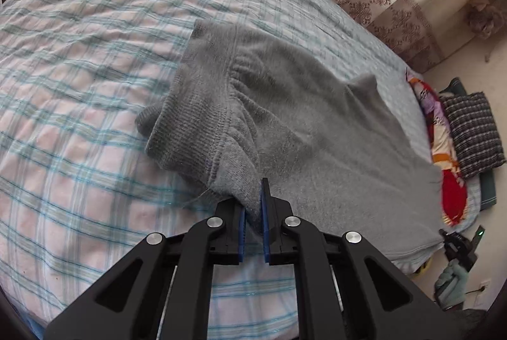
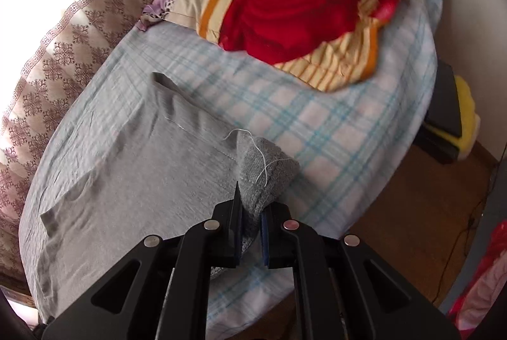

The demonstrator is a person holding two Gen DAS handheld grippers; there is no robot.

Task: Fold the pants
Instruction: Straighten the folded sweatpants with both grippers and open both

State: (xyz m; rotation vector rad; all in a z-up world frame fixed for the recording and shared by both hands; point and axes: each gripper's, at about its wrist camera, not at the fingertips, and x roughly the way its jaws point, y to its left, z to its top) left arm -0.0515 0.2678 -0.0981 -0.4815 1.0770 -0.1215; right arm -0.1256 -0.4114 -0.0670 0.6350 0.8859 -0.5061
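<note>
Grey knit pants lie spread on a plaid bedsheet. In the left wrist view my left gripper is shut on the near corner of the ribbed waistband. In the right wrist view my right gripper is shut on a bunched cuff end with loose white threads, and the rest of the pants stretches away to the left over the sheet. The right gripper also shows small at the bed's edge in the left wrist view.
A red and yellow blanket is heaped at the bed's far end, with a checked pillow beside it. A patterned curtain hangs along the far side. The bed edge drops to a brown floor.
</note>
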